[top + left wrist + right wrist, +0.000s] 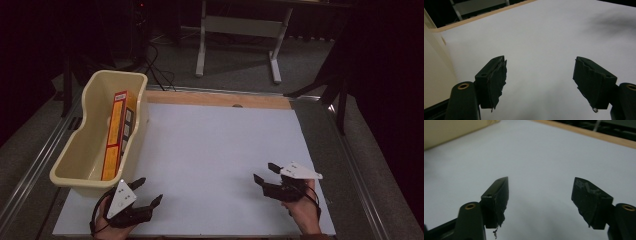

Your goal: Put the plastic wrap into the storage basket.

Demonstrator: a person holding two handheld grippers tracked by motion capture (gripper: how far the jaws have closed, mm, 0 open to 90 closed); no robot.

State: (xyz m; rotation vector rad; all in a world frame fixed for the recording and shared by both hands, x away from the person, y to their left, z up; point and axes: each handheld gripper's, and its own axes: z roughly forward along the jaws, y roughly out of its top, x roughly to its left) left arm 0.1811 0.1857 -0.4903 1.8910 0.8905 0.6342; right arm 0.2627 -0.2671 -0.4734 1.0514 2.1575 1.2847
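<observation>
Left gripper and right gripper: jaws spread, empty, near the white table sheet's front edge. Tall orange-yellow cardboard box lies in cream plastic tub. Judged step: idle; next, approach box

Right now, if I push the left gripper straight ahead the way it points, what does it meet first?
Probably just the white sheet. The left gripper, open, looks across bare surface; the cream bin sits off to its side.
</observation>
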